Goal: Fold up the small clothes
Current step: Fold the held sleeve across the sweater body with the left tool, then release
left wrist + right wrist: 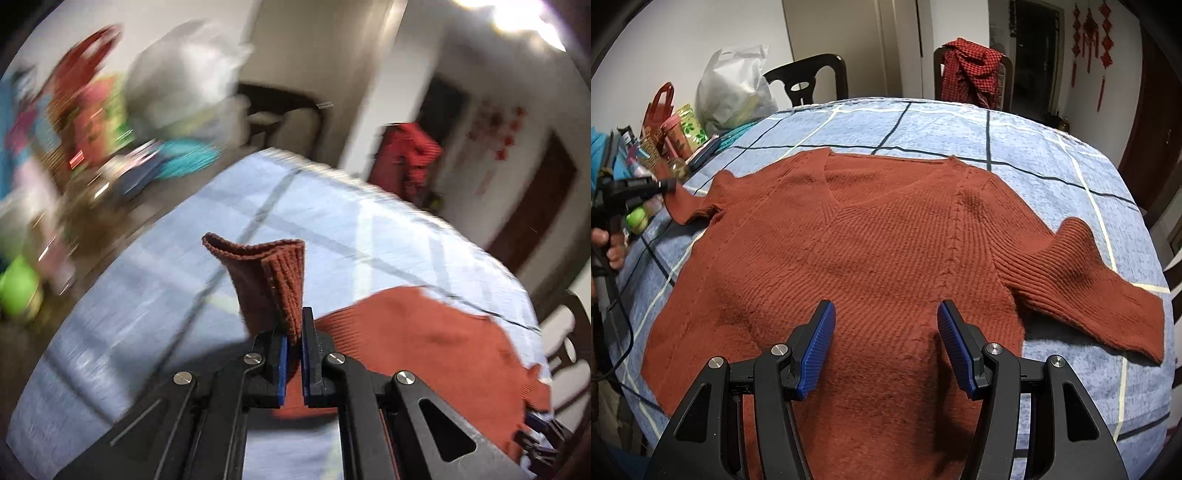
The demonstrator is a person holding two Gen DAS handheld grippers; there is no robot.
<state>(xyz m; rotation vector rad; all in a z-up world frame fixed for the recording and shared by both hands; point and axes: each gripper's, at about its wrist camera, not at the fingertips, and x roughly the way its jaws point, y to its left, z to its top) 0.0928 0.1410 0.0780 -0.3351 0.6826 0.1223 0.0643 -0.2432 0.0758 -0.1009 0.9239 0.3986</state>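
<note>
Blue checked cloth (1015,144) covered the table, bare past the neckline and toward its right edge. I saw the sweater (871,240) flat, neck away from me, sleeves spread sideways. My left gripper (294,325) was clamped on a sleeve cuff (273,273), lifted. My right gripper (886,321) hovered wide open, empty, above the hem.

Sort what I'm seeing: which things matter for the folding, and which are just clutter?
In play:
- rust sweater
- its sleeve cuff, clamped in the left tongs
- right tongs, open over the hem

Clutter:
- white plastic bag
- red checked cloth on chair
- red gift bag
</note>
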